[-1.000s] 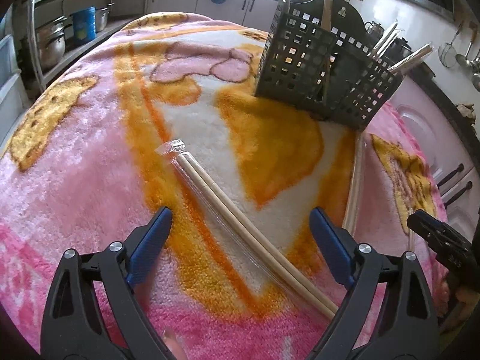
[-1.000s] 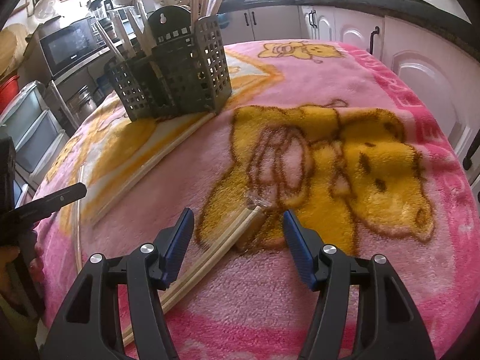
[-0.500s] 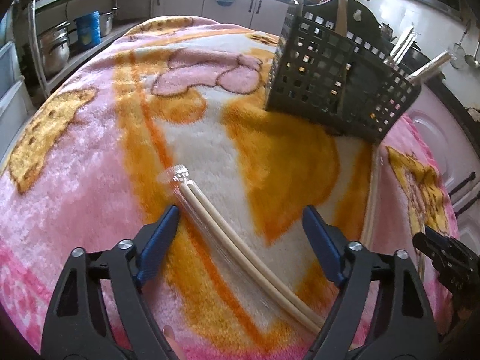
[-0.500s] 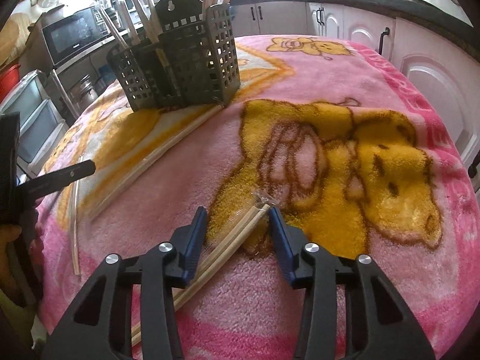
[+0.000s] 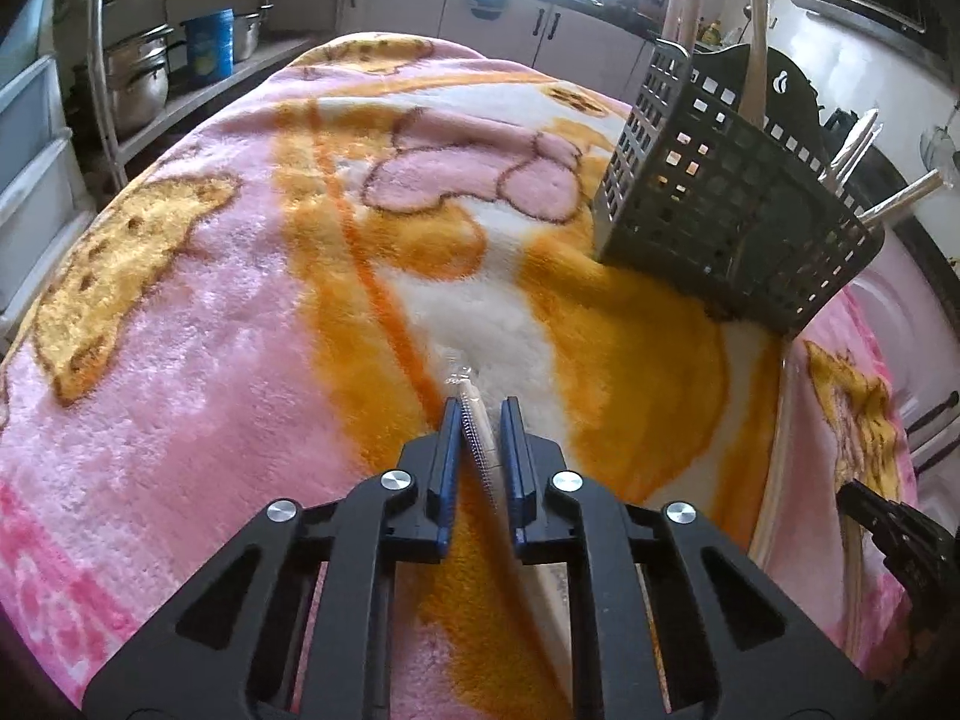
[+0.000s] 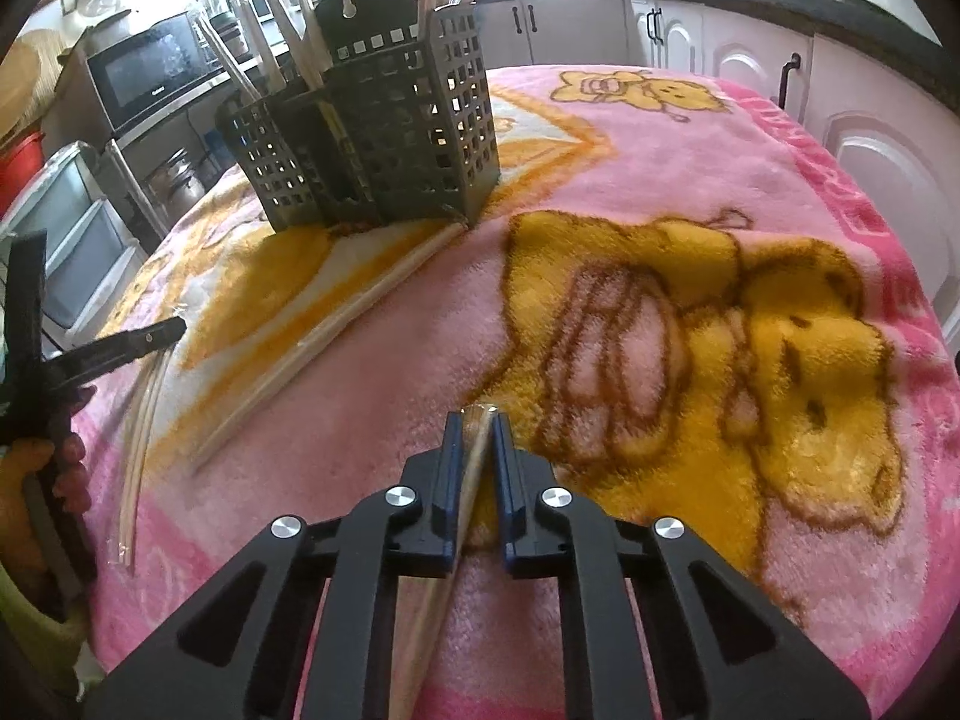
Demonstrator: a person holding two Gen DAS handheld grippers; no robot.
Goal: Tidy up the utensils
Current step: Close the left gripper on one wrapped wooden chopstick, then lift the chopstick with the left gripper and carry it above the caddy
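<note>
My left gripper [image 5: 481, 405] is shut on a plastic-wrapped pair of chopsticks [image 5: 474, 420] low over the blanket. My right gripper [image 6: 477, 420] is shut on another wrapped pair of chopsticks [image 6: 474, 450]. A dark green slotted utensil holder [image 5: 732, 228] stands at the far right in the left wrist view. In the right wrist view the holder [image 6: 372, 126] stands at the back left and holds several wrapped utensils. Another wrapped pair [image 6: 336, 324] lies on the blanket from the holder's foot toward me, and a further wrapped pair [image 6: 141, 420] lies near the left edge.
A pink and orange fleece blanket [image 5: 210, 312] covers the table. White kitchen cabinets [image 6: 870, 120] stand close on the right, a microwave [image 6: 150, 72] and shelves with pots [image 5: 138, 78] on the other side. The left gripper's handle [image 6: 36, 360] shows at the left edge.
Both grippers have closed from wide open onto the wrapped chopstick pairs that lay between their fingers. Each moved forward along its pair toward the tip.
</note>
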